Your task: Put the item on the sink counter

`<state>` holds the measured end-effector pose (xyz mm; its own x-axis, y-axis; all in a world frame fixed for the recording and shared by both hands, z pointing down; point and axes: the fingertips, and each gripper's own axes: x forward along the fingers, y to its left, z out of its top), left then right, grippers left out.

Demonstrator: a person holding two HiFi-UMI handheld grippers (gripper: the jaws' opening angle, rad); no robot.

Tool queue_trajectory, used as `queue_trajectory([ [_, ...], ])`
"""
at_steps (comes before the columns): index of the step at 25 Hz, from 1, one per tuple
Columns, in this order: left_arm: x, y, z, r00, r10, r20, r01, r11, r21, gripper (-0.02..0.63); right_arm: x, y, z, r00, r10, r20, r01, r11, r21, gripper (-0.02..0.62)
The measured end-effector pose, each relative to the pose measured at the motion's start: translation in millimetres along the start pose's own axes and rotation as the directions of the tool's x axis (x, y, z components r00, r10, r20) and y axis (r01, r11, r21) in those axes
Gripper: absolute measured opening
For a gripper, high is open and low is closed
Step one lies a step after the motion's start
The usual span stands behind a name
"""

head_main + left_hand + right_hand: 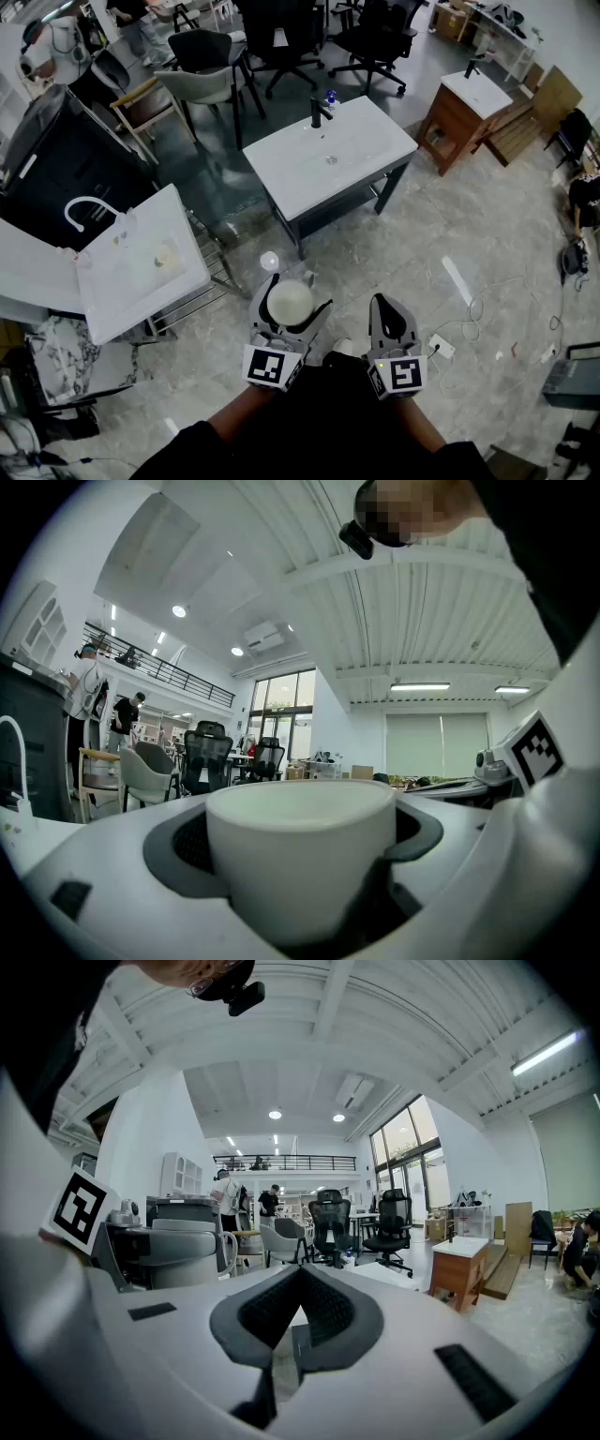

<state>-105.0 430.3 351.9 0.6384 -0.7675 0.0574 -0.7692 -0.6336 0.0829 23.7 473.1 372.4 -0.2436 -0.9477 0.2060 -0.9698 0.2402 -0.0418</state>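
Note:
A white cup (291,302) sits upright between the jaws of my left gripper (292,289), which is shut on it, held low over the tiled floor. In the left gripper view the cup (300,850) fills the space between the dark pads. My right gripper (384,307) is beside it to the right, shut and empty; its pads (323,1309) meet in the right gripper view. Ahead stands a white sink counter (286,169) with a black faucet (321,112). A second white sink counter (178,234) with a white faucet (86,208) stands to the left.
A small wooden vanity (461,111) stands at the far right. Office chairs (208,58) crowd the back. A black cabinet (66,159) is on the left. Cables and a white power strip (442,347) lie on the floor to the right.

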Motion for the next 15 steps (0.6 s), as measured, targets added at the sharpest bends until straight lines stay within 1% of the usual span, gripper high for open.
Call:
queue_trajectory([
  [4, 23, -15, 4, 1.0, 0.011, 0.004, -0.011, 1.0, 0.008, 0.456, -3, -25, 1, 1.0, 0.027, 0.01, -0.027, 0.999, 0.035, 0.031],
  [8, 44, -34, 2, 1.0, 0.018, -0.006, -0.018, 1.0, -0.008, 0.454, -12, -64, -10, 1.0, 0.018, -0.012, -0.017, 0.998, 0.059, 0.032],
  [12, 63, -46, -4, 0.999, 0.03, -0.017, -0.029, 0.999, 0.018, 0.454, -14, -97, -24, 1.0, 0.009, -0.028, -0.007, 0.998, 0.066, 0.032],
  [15, 68, -45, -6, 0.998, 0.063, -0.019, -0.062, 0.997, 0.034, 0.454, -17, -105, -27, 0.999, 0.034, -0.013, -0.033, 0.998, 0.06, 0.032],
])
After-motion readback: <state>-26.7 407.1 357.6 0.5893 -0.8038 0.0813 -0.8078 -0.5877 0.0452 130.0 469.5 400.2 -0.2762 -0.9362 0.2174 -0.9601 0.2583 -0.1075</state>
